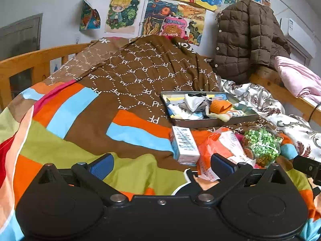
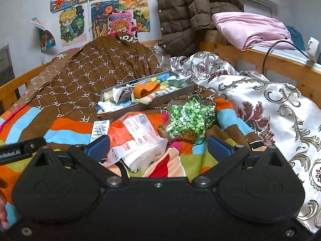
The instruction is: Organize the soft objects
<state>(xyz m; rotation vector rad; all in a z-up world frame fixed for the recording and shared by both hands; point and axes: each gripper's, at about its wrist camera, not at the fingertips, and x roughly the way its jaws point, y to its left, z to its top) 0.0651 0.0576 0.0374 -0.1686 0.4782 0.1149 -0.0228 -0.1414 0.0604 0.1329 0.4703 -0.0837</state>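
Right wrist view: right gripper (image 2: 158,146) fingers wide over tissue pack (image 2: 138,138), its near end hidden; left gripper (image 1: 161,165) wide too, empty.

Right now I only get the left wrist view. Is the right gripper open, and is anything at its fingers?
Observer: Open. The right gripper has its jaws wide, with the opened tissue pack lying ungripped between the fingers.
Operator: Anything hidden behind the pink cloth?
Observer: Yes, a dark teal fabric lies just behind the pink cloth.
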